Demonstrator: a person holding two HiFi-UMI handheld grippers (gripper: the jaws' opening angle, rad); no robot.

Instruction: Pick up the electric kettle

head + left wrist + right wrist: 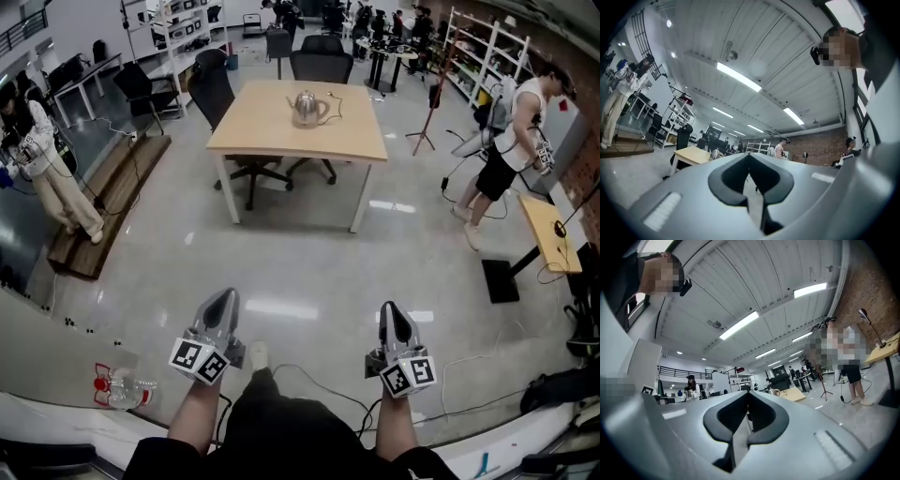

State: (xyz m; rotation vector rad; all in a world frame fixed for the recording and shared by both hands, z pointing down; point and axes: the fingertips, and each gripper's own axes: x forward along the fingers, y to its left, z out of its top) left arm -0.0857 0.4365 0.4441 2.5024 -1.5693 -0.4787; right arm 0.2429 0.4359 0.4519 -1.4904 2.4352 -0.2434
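- Person in pale clothes (42, 150) stands at the far left beside a low wooden platform (108, 202).
- Clear plastic bottle (122, 387) lies on the floor at the lower left.
- Left gripper (223, 302) is held out low over the grey floor, its jaws pressed together with nothing between them.
- Electric kettle (307, 109), a shiny metal one, stands upright on the wooden table (262, 127) well ahead of both grippers, near the table's far middle, with black office chairs (214, 89) around the table.
- Right gripper (392, 309) is level with the left one, its jaws likewise closed on nothing.
- Second person in a white top and dark shorts (511, 141) stands at the right, near a small wooden desk (548, 234).
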